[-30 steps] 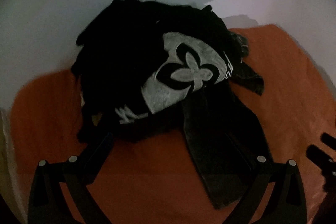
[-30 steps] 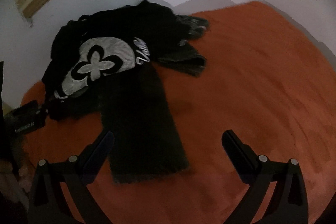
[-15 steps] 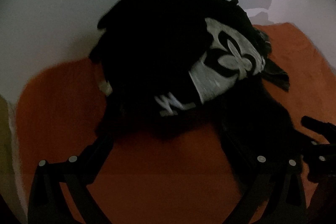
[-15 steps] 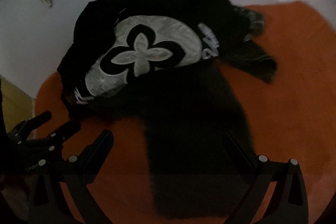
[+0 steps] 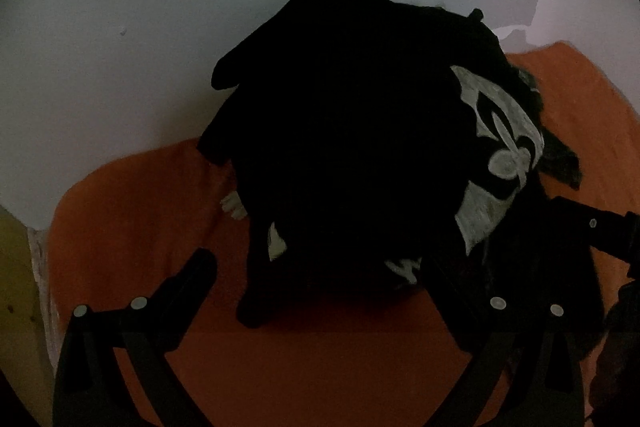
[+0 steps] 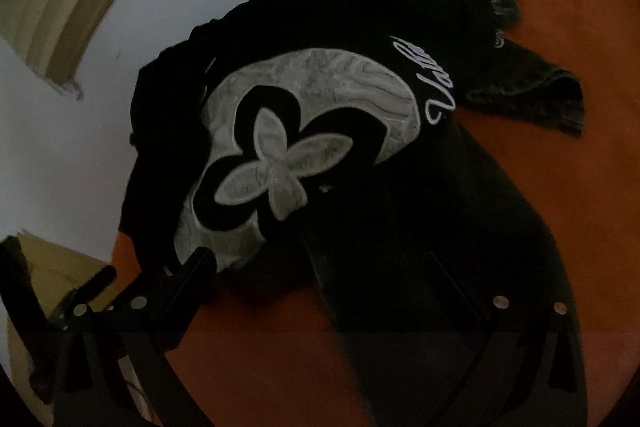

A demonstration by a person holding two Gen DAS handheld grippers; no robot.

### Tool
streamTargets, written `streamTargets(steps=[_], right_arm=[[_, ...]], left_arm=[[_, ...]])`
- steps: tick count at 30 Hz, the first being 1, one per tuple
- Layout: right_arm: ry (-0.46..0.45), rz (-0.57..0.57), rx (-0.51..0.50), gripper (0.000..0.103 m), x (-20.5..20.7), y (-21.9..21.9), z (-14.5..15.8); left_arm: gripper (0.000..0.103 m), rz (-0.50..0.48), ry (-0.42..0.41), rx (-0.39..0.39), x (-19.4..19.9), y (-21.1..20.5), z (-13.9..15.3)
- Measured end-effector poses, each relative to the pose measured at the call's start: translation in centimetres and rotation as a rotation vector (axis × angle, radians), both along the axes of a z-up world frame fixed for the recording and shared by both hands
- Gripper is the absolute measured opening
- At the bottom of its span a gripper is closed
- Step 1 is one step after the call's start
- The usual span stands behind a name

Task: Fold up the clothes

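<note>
A heap of black clothes (image 5: 352,147) lies on an orange bedspread (image 5: 132,227) against a pale wall. The top garment carries a large grey flower print (image 6: 280,163) and white script lettering (image 6: 436,99). A dark long piece (image 6: 432,247) trails from the heap toward the camera. My left gripper (image 5: 320,267) is open, its fingertips just short of the heap's near edge. My right gripper (image 6: 320,263) is open too, hovering over the trailing dark piece and the print's lower edge. Nothing sits between either pair of fingers. The right gripper also shows at the right edge of the left wrist view (image 5: 600,231).
The pale wall (image 5: 120,67) rises right behind the heap. Bare orange bedspread (image 6: 592,187) stretches to the right. A yellowish bed edge or frame (image 6: 52,263) shows at the left, with the other gripper's body (image 6: 80,295) beside it.
Both grippers have moved in closer to the heap. The left one has swung left, so the print now sits at its right; the right one has come over the trailing dark piece.
</note>
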State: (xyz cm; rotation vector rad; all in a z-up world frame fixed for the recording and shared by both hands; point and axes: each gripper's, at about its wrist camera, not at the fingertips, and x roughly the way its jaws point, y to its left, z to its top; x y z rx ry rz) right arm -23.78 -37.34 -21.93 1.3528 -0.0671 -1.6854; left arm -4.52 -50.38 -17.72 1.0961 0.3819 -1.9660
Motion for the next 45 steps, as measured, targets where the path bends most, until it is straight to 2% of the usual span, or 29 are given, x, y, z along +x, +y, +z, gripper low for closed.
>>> streamTargets(steps=[2,5,8,9,10,11,12,13,14,16,22,24,28,32,34,38,40,41,42,44,45], right_arm=[[-0.068,-0.005,-0.010,0.103,-0.6,-0.7,-0.6],[-0.135,-0.009,-0.033,0.103,-1.0,-1.8,-1.1],[-0.230,-0.024,-0.085,0.090,-1.2,-2.8,-1.8],[-0.261,-0.034,-0.089,0.080,-1.3,-3.2,-2.2],[-0.291,-0.043,-0.089,0.058,-1.4,-3.6,-2.6],[-0.321,-0.050,-0.090,0.047,-1.5,-3.9,-2.9],[-0.333,-0.060,-0.103,0.035,-1.5,-4.0,-3.0],[-0.333,-0.072,-0.123,0.026,-1.5,-3.9,-2.7],[-0.304,-0.081,-0.135,0.020,-1.5,-3.6,-2.2],[-0.211,-0.096,-0.150,0.011,-1.2,-2.8,-0.7],[0.175,-0.168,-0.172,0.007,0.4,0.7,6.0],[0.259,-0.215,-0.170,0.007,0.4,2.0,8.0],[0.337,-0.331,-0.156,0.007,-2.3,5.3,10.0],[0.376,-0.443,-0.120,0.007,-4.6,11.2,11.5],[0.406,-0.493,-0.086,0.007,-5.9,15.1,12.4],[0.486,-0.566,0.044,0.007,-7.8,24.8,14.2],[0.480,-0.606,0.124,0.006,-8.0,30.6,15.0],[0.495,-0.639,0.153,0.006,-7.9,33.7,15.8],[0.523,-0.680,0.176,0.000,-7.5,36.8,16.8],[0.601,-0.757,0.211,0.000,-6.6,43.2,19.6],[0.634,-0.767,0.235,0.000,-6.0,46.2,21.1]], left_arm=[[0.103,-0.014,-0.021,0.022,-0.7,-0.7,-0.8],[0.103,-0.025,0.000,0.111,-1.1,-2.0,-2.1],[0.102,-0.004,0.054,0.170,-0.9,-3.3,-2.4],[0.093,0.011,0.095,0.172,-0.5,-3.5,-2.0],[0.082,0.027,0.138,0.168,0.0,-3.5,-1.5],[0.056,0.037,0.177,0.173,0.4,-3.4,-0.9],[0.038,0.037,0.196,0.182,0.5,-3.3,-0.5],[0.029,0.032,0.207,0.180,0.6,-3.2,-0.1],[0.015,0.021,0.210,0.162,0.7,-2.9,0.4],[0.010,-0.003,0.212,0.116,0.9,-2.2,1.5],[0.007,-0.084,0.297,0.067,0.0,0.6,4.5],[0.007,-0.128,0.315,0.060,-0.9,1.9,5.6],[0.007,-0.214,0.348,0.061,-3.0,4.7,7.4],[0.007,-0.286,0.380,0.098,-5.6,7.9,7.9],[0.007,-0.335,0.393,0.126,-7.5,10.3,7.8],[0.004,-0.458,0.389,0.146,-12.2,16.3,8.2],[0.004,-0.543,0.373,0.170,-15.2,20.1,8.6],[0.005,-0.591,0.356,0.168,-16.6,22.4,8.8],[0.005,-0.641,0.337,0.161,-18.0,24.7,9.1],[0.006,-0.736,0.306,0.152,-20.4,29.2,9.7],[0.010,-0.782,0.297,0.149,-21.3,31.3,10.0]])
